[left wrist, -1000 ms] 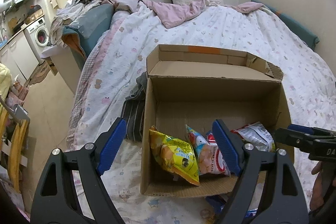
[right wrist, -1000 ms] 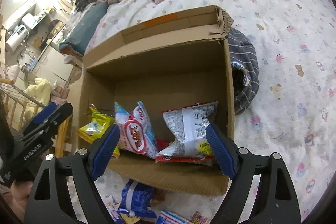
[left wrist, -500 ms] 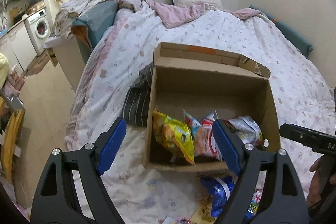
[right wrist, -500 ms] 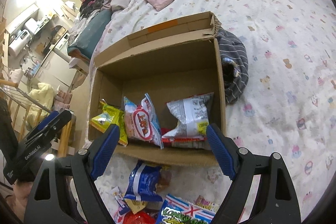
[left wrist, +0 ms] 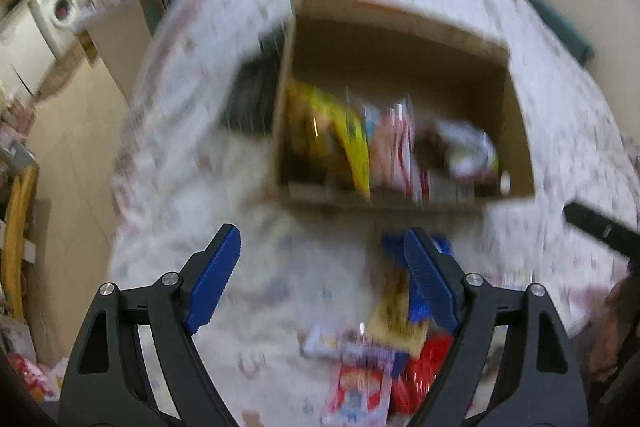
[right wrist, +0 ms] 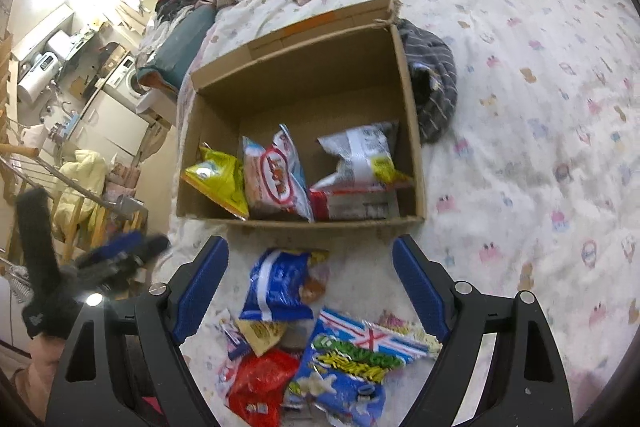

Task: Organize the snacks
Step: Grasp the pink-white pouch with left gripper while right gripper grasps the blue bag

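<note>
- Cardboard box (right wrist: 412, 131) sat open-topped on the bed (right wrist: 540, 87), w/ its far flap up. Box = landmark for everything below.
- Inside box: yellow bag (right wrist: 218, 181) at the left wall, pink-and-white bag (right wrist: 276, 179) just right of it, touching; white bag (right wrist: 360, 155) toward the right wall, on top of a red-edged pack (right wrist: 352, 205) by the front wall.
- Left wrist view badly blurred; same box (left wrist: 520, 131) and yellow bag (left wrist: 340, 131) still made out, rest of contents too smeared to tell.
- In front of box, on the bedspread: blue bag (right wrist: 276, 287) nearest the front wall, not touching it. Further from box, a pile: red bag (right wrist: 260, 383), blue flag-print bag (right wrist: 352, 359), small yellow pack (right wrist: 260, 333) btwn blue and red bags.
- Striped grey cloth (right wrist: 434, 83) lay against box's right wall, outside.
- Right gripper (right wrist: 310, 277) was in front of box, over the loose pile; fingers spread wide, blue bag seen btwn them but pads not on it – nothing held.
- Left gripper (left wrist: 322, 269) also in front of box, toward its left corner; fingers wide apart, empty, only bedspread and pile edge beyond them.
- Left gripper showed blurred at left edge of right wrist view (right wrist: 116, 255), left of box's front corner.
</note>
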{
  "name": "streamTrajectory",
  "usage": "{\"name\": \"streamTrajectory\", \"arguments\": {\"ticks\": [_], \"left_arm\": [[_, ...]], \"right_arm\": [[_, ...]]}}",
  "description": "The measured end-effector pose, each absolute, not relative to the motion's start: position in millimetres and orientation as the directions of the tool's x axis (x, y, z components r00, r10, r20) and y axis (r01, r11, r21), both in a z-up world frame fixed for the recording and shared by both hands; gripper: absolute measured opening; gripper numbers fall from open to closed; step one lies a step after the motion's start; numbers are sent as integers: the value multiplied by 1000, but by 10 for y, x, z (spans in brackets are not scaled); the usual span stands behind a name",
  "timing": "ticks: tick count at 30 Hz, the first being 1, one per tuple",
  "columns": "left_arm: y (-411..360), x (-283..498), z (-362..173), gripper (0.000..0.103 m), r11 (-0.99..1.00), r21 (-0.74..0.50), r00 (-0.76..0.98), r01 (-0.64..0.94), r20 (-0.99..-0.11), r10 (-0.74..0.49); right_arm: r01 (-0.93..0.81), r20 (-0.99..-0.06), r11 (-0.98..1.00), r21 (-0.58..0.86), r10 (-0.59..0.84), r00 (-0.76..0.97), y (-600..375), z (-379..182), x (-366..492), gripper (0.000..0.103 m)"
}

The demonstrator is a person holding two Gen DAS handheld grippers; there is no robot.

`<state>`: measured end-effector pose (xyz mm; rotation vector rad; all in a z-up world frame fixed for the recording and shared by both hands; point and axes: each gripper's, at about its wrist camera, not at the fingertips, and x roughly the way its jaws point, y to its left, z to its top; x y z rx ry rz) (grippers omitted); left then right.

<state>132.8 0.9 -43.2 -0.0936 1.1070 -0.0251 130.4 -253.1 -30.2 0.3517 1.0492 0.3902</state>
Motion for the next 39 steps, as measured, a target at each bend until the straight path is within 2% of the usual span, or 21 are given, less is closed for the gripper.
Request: {"name": "streamTrajectory", "arguments": {"ticks": [8,13,16,18,19,21,23,31,34,39], "left_arm": [[-7,1131,-1006,82,985,-172,212,-24,-964,-163],[67,1009,-1358,78,947,-283,91,-152,-958,-271],[34,1001,-1470,65,922,-332,62,-197,-943,-326],[-12,999,-1543,48,909,-347,35,-229,-936,-349],[-35,996,-1561,43,909,-344,30,-234,-937,-347],[-86,1003,-1567,24,913,-342,23,-224,-938,-346],[-140,1016,-1527,17,923,-332,32,-196,-943,-333],[-42,1009,-1269,15,962,-250,118,-112,-964,-237],[55,1008,-1076,15,975,-202,200,-96,-963,-180],[207,1033,-990,15,973,-193,242,-123,-957,-159]], "right_arm": [[-80,-794,885,459,449,409,-2687,-502,1233,87],[-66,-812,897,436,424,400,-2768,-572,1191,87],[-59,-814,899,434,419,401,-2804,-582,1176,87],[-56,-814,899,435,419,403,-2814,-578,1167,87],[-55,-814,898,436,419,403,-2819,-578,1165,87],[-55,-815,900,433,417,404,-2819,-575,1166,87],[-52,-816,901,431,414,405,-2834,-574,1175,87],[-59,-809,891,451,436,395,-2824,-579,1206,87],[-77,-805,874,481,474,357,-2715,-635,1224,87],[-108,-810,850,516,525,263,-2385,-786,1275,87]]}}
